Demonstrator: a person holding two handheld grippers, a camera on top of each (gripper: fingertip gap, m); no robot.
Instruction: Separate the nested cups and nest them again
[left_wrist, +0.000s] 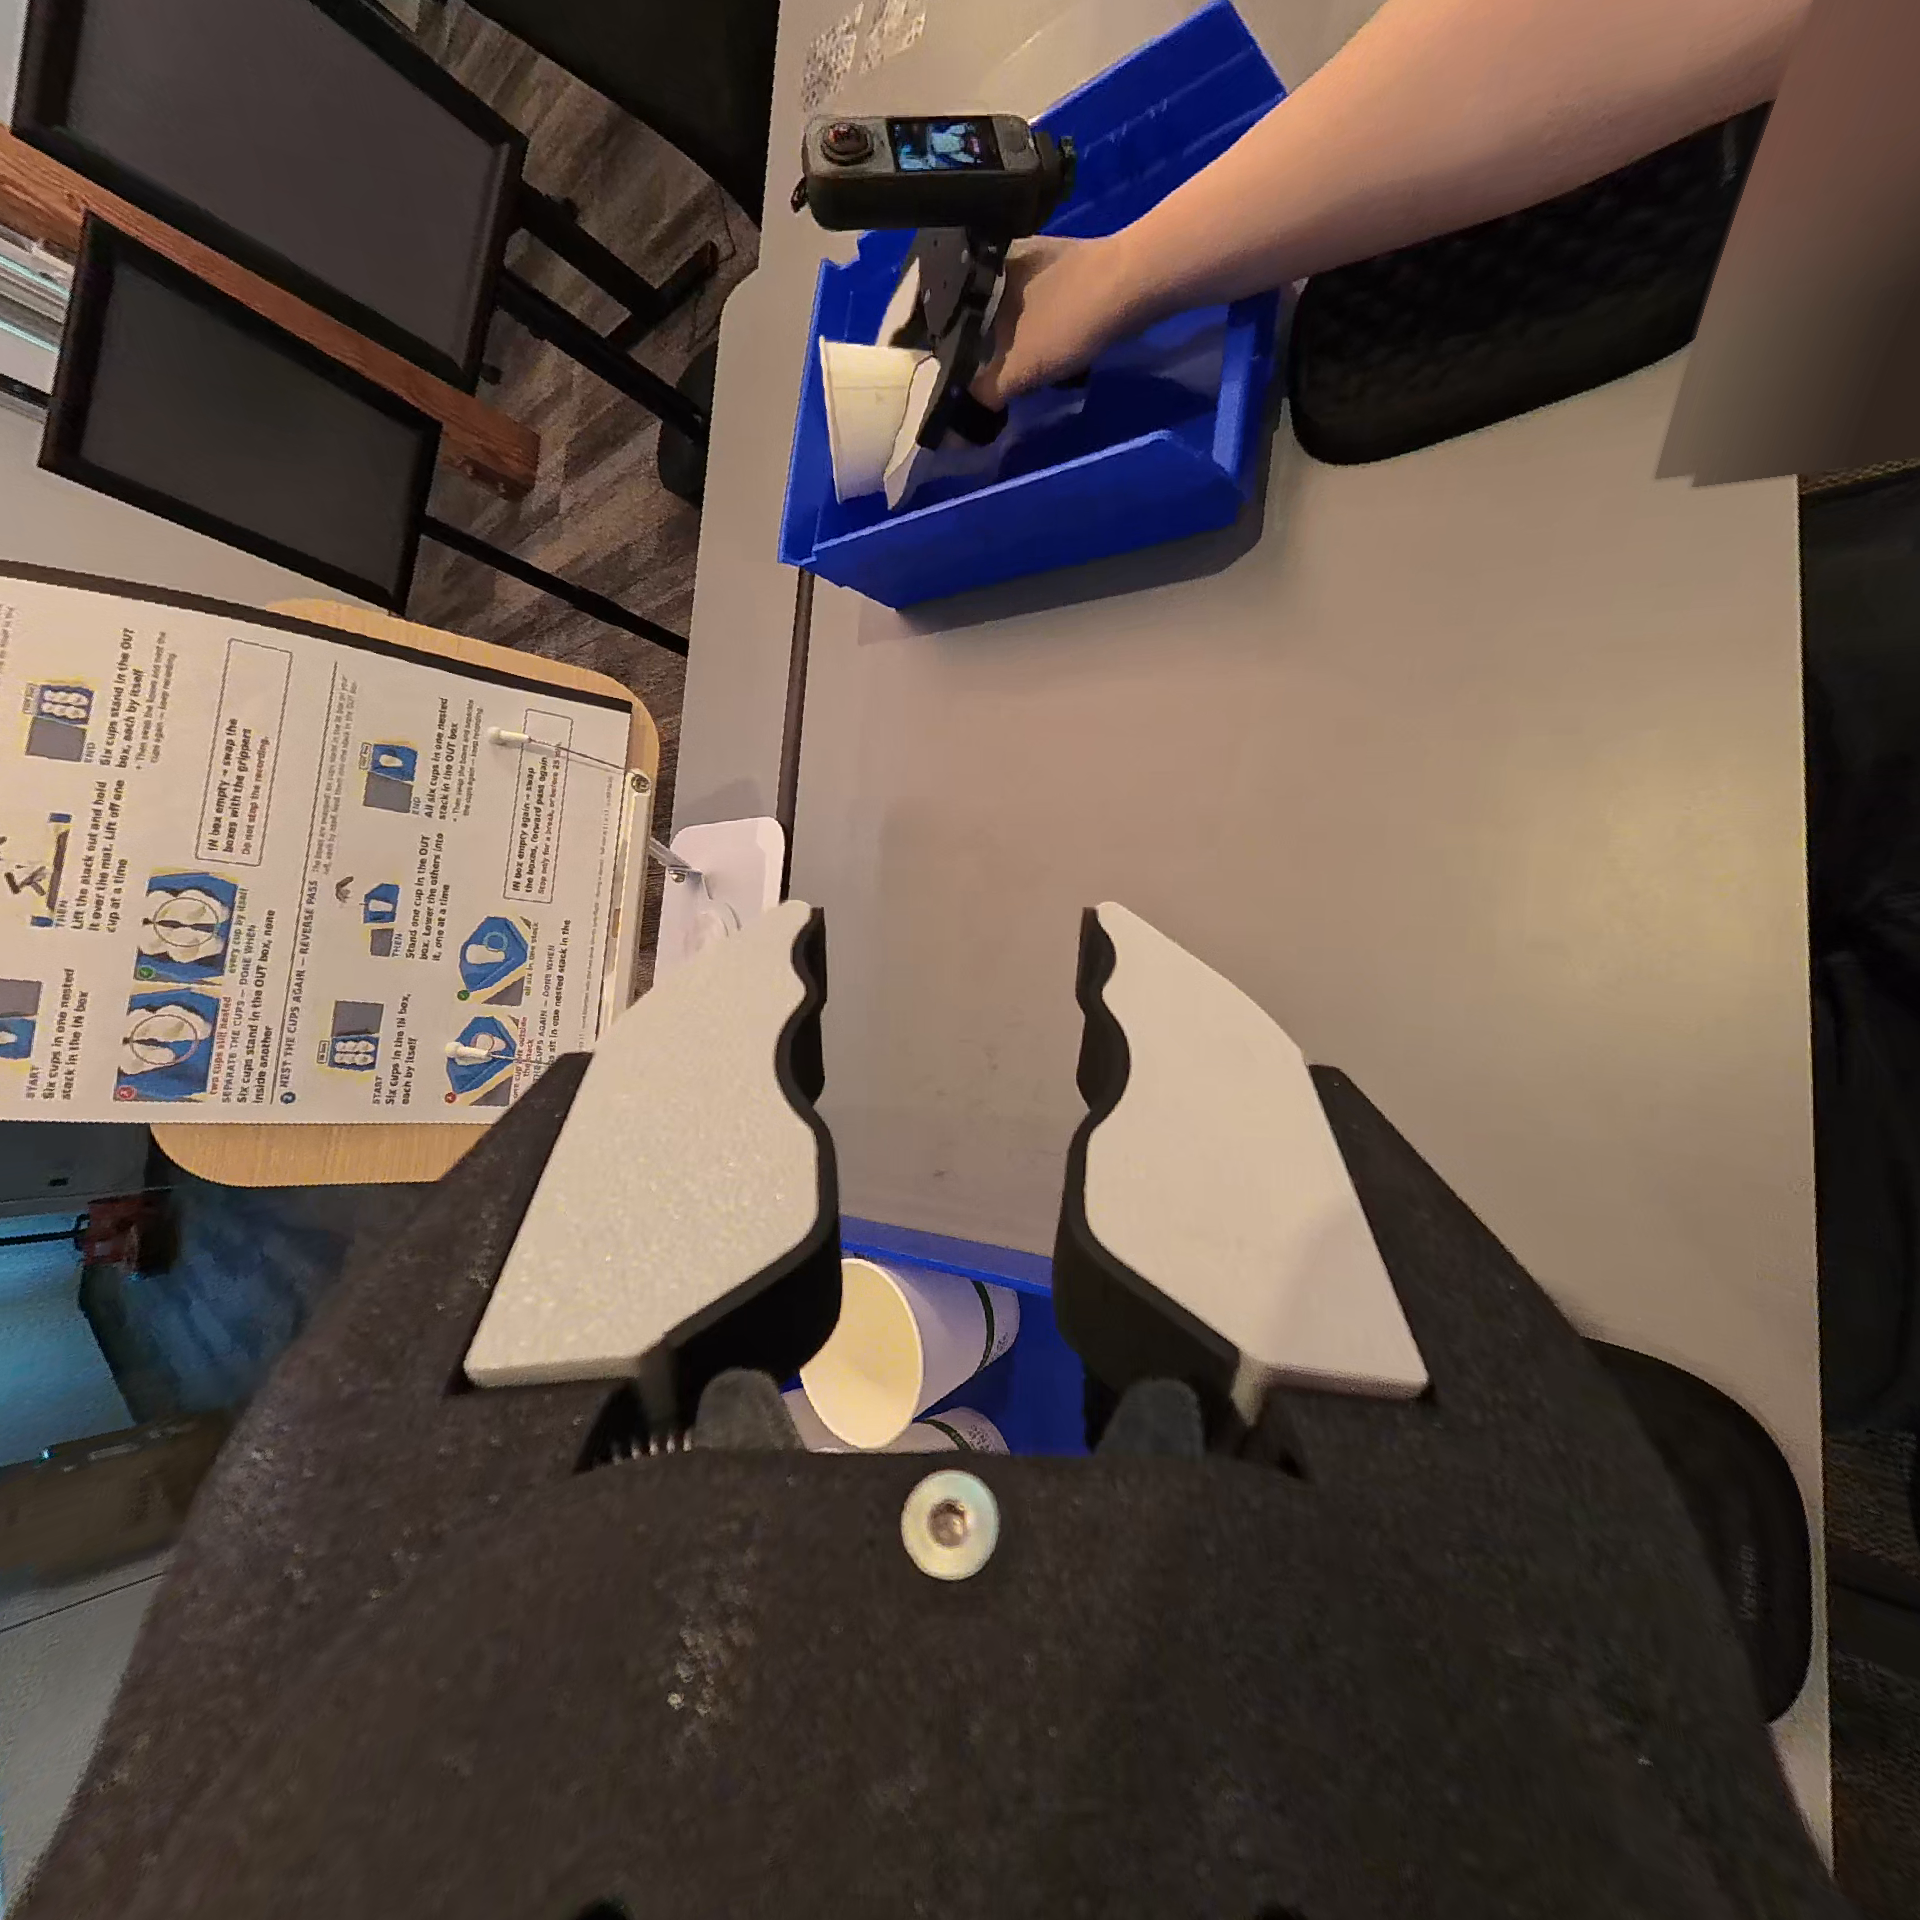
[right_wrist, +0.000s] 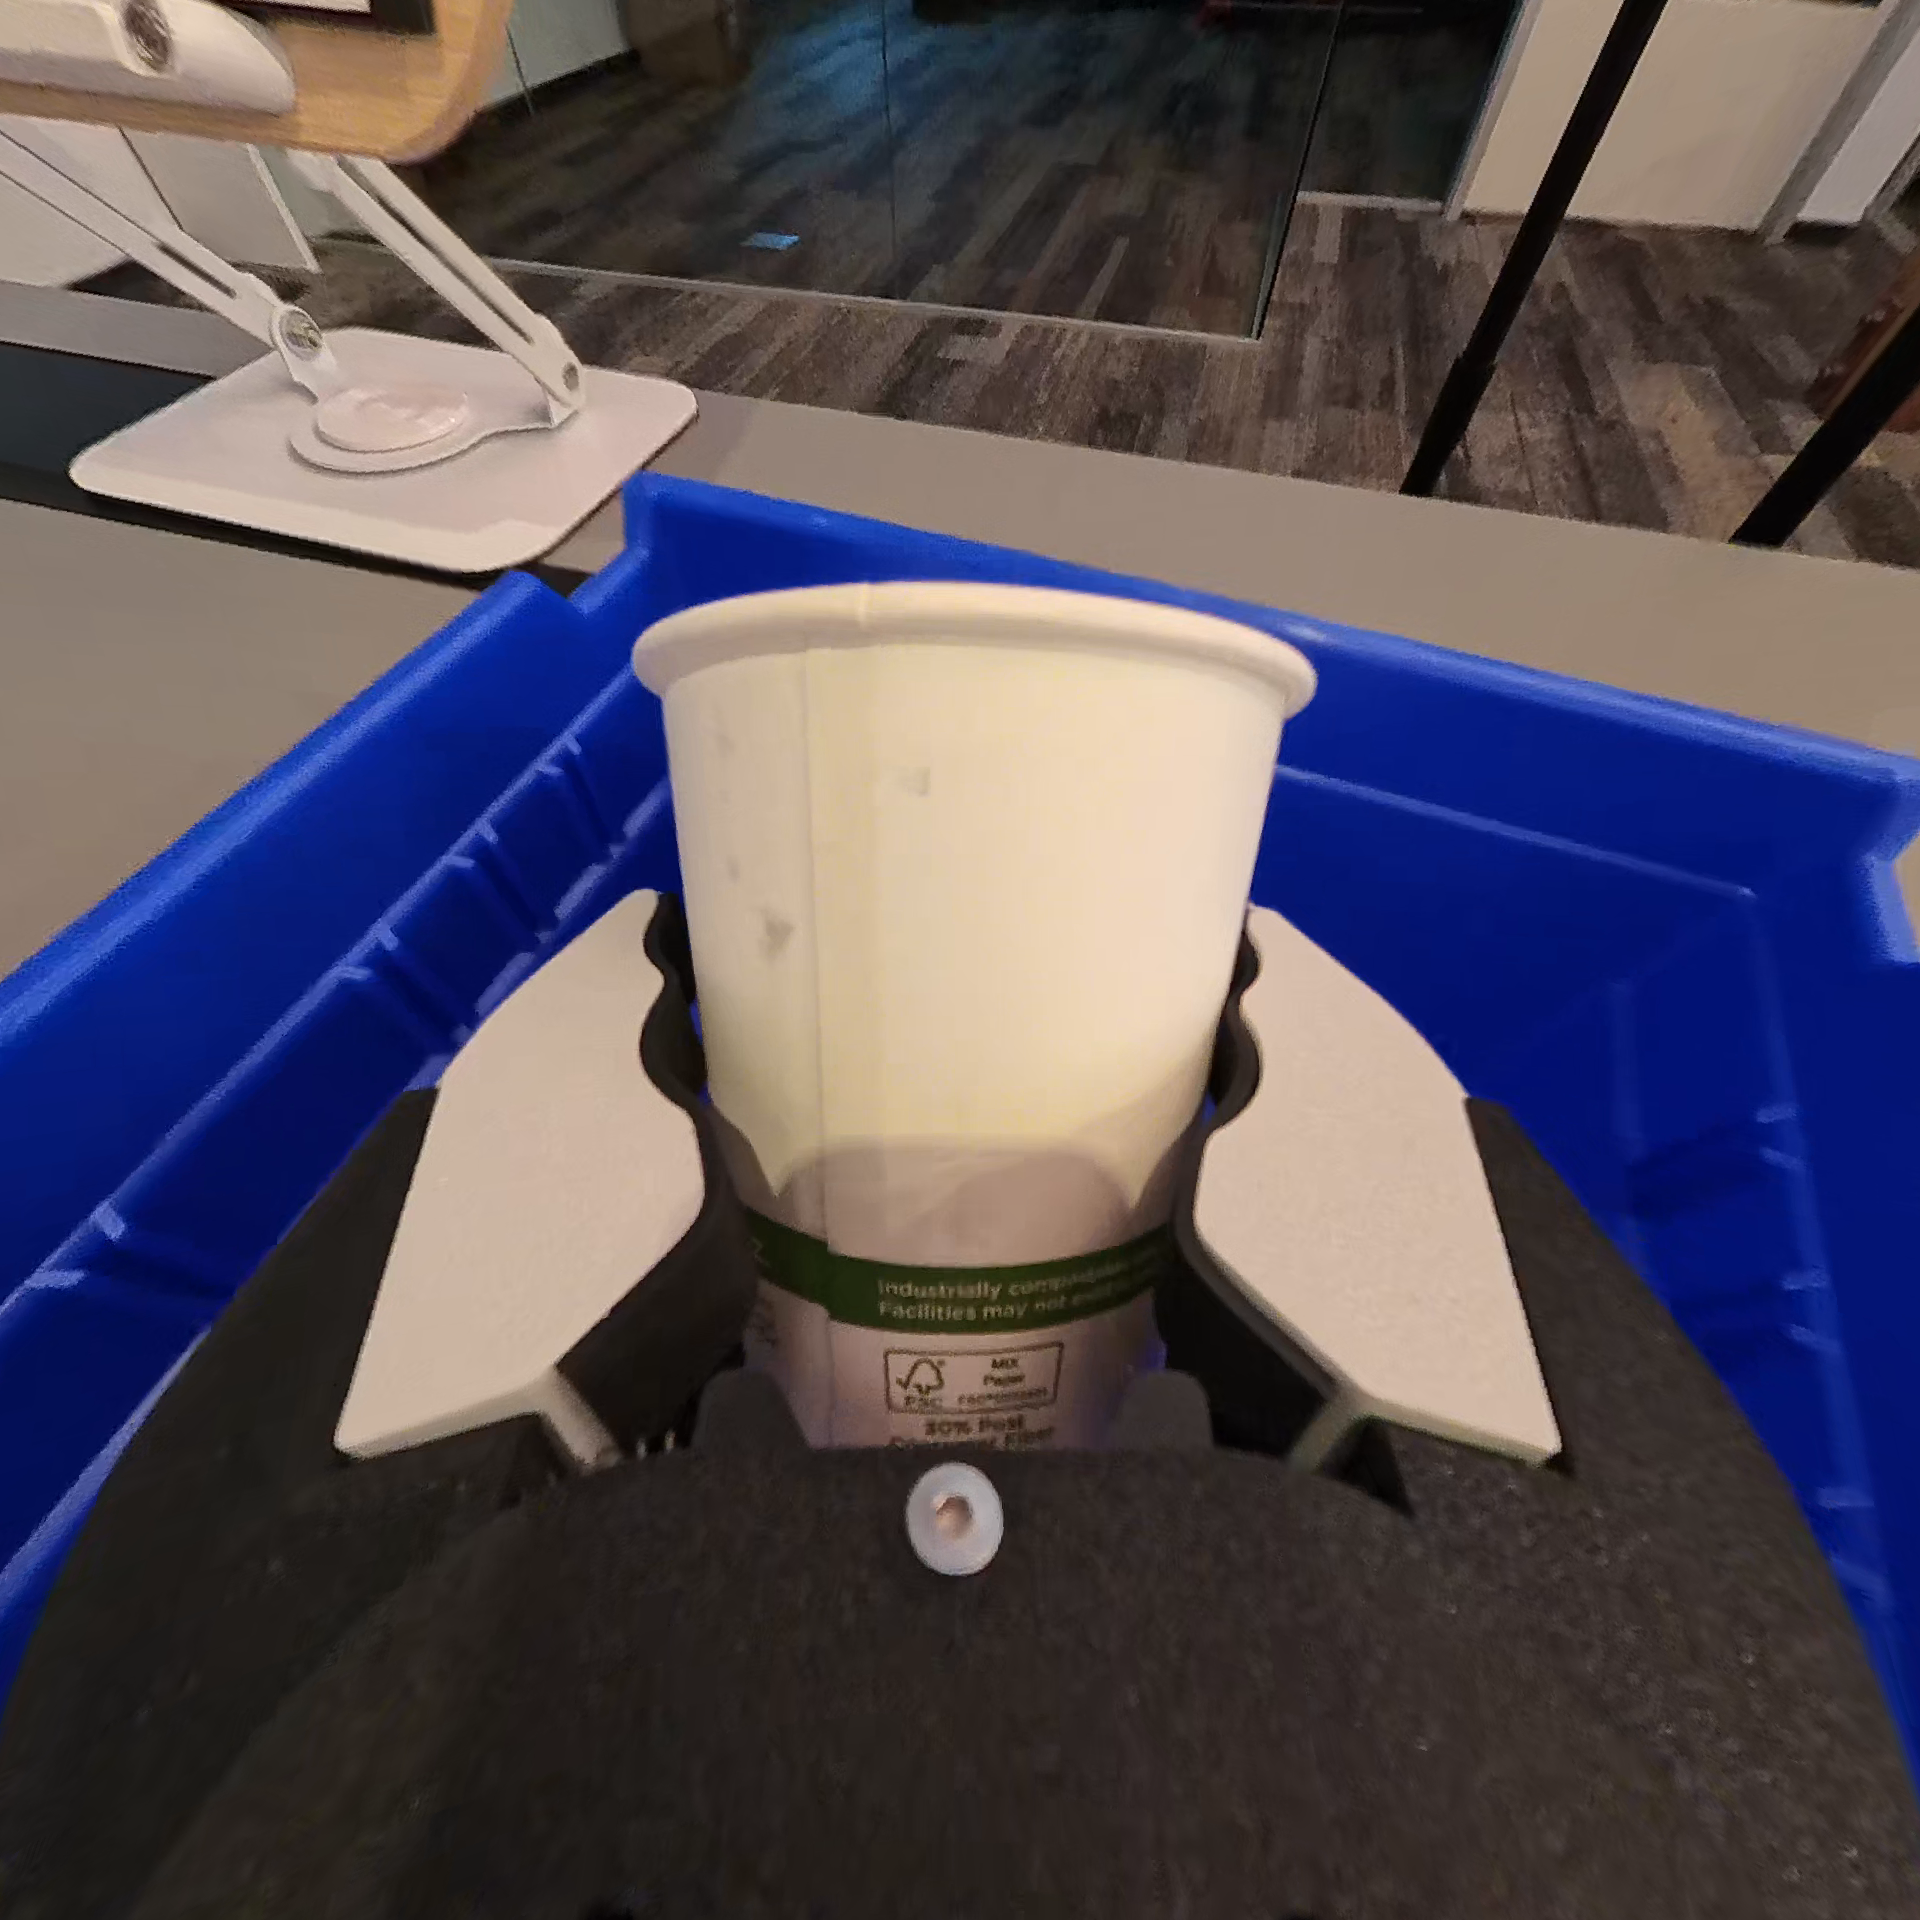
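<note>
Right gripper (right_wrist: 951, 1049) clamps upright paper cup (right_wrist: 966, 883), axis toward 12 o'clock, inside blue bin (right_wrist: 312, 935). Left gripper (left_wrist: 951, 1039) gapes wide, empty; loose cups (left_wrist: 883, 1351) at its 6 o'clock.

Soft, even indoor light, faint shadows, strong wide-angle edge bending, slight blur nearest the lens.

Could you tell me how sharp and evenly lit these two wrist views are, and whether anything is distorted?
Left wrist view: sharp, wide-angle bending of the table edges, and the open left gripper looms large. Right wrist view: the paper cup clamped in the right gripper is slightly soft, the blue bin wall streaks with motion blur, warm light, the cup's lower part shaded.
</note>
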